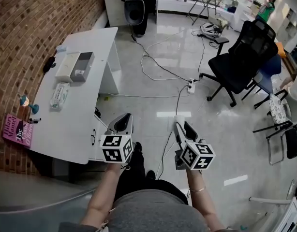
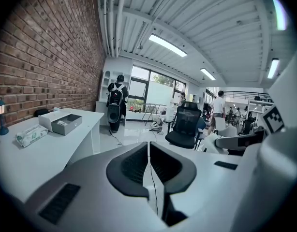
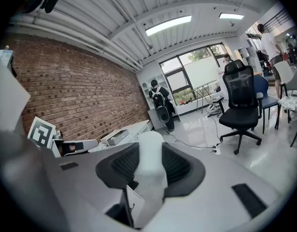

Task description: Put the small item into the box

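**Right tool loaded; box off at ten o'clock**

The right tool (image 1: 181, 128) is clenched on the small white item (image 3: 150, 166). The item fills the gap between the ribbed pads and pokes out past the tips, with its long axis running along the jaws. The left tool (image 1: 123, 121) has its jaws closed together with nothing between them.

- **Item:** held in the air over the floor (image 1: 197, 95), clear of the worktop (image 1: 85, 124) and touching nothing but the pads.
- **Box:** the box (image 1: 83, 65) is a grey open tray with its white lid (image 1: 66, 66) just beside it. It sits toward the far end of the worktop, close to the brick wall. In the head view it lies at about ten o'clock from the right tool, well apart, with the left tool between the two.
- **Nearer things:** a tissue pack (image 1: 59, 95) lies on the worktop on the near side of the box, apart from it.

**Assessment:** the left tool is nearer the worktop, but the right one carries the load. The carry has not yet reached the box. It calls for a long travel toward ten o'clock, then a release with the item's tip over the tray, not the lid.
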Demonstrator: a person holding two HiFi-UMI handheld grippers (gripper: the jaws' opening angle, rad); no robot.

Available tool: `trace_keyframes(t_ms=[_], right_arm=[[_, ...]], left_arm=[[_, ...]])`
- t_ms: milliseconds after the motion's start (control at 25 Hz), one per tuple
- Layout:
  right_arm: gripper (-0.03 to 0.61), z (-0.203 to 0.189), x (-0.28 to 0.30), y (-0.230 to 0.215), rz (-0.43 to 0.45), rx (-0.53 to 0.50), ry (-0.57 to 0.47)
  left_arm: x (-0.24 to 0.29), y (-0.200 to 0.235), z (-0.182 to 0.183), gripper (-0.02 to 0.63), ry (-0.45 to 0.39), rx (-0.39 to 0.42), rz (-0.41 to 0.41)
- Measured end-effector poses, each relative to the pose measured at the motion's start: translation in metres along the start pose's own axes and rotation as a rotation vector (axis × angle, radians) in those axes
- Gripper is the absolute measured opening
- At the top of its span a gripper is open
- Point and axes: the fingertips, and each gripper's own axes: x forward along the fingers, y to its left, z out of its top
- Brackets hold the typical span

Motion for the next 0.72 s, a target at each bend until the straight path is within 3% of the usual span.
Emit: trace_keyframes(t_ms=[440,720], right_arm=[[0.150,0.026,0.093,-0.002,0.007,0.004,0.034],[0.150,0.058,0.181,0.013,0.041,-0.002,0.042]], left_arm=[[0.078,0.051,0.015,0.031,0.039,-0.023,-0.029],[0.133,0.108,0.050,0.031,0.019,-0.033,-0.021]])
